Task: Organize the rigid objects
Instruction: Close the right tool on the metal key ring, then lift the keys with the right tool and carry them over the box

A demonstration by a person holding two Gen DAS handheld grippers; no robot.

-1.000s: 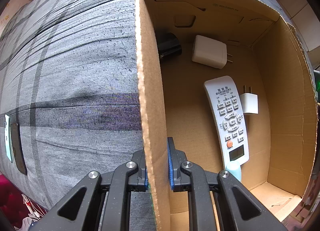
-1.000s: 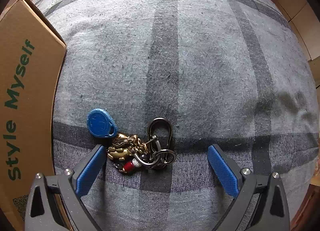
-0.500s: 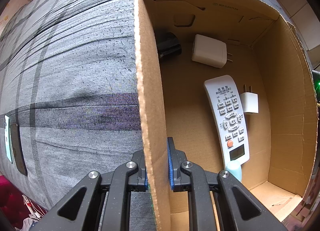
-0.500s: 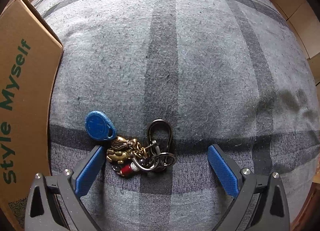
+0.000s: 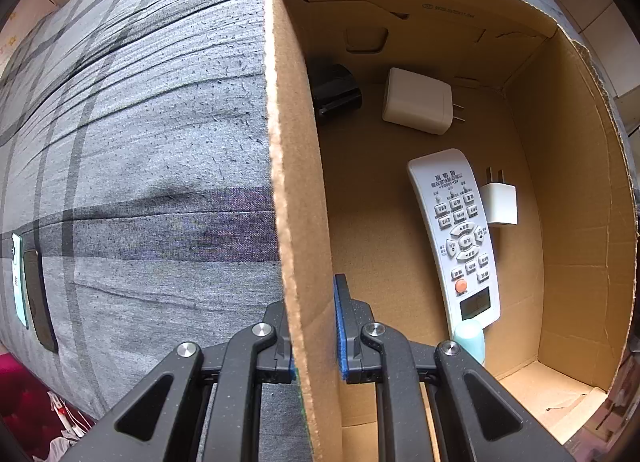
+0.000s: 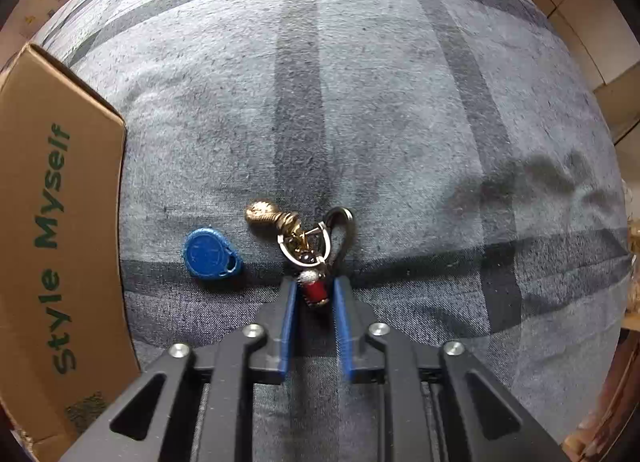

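Note:
My left gripper (image 5: 316,326) is shut on the left wall of an open cardboard box (image 5: 296,166). Inside lie a white remote (image 5: 456,230), a large white charger (image 5: 418,100), a small white plug (image 5: 500,204), a black object (image 5: 334,88) and a pale teal item (image 5: 470,338). My right gripper (image 6: 314,294) is shut on a keychain (image 6: 312,238), pinching its red charm (image 6: 314,290). The brass charm (image 6: 262,214) and metal rings stick out ahead. A blue key fob (image 6: 210,252) lies on the grey plaid cloth just left of it.
The box's outer side, printed "Style Myself" (image 6: 56,222), stands at the left of the right wrist view. A dark flat device (image 5: 38,298) beside a pale card (image 5: 18,278) lies on the cloth at far left of the left wrist view.
My right gripper went from wide open to closed on the keychain's red charm. The keychain bunch shifted and stretched out, and the blue fob now lies apart. The left gripper kept still.

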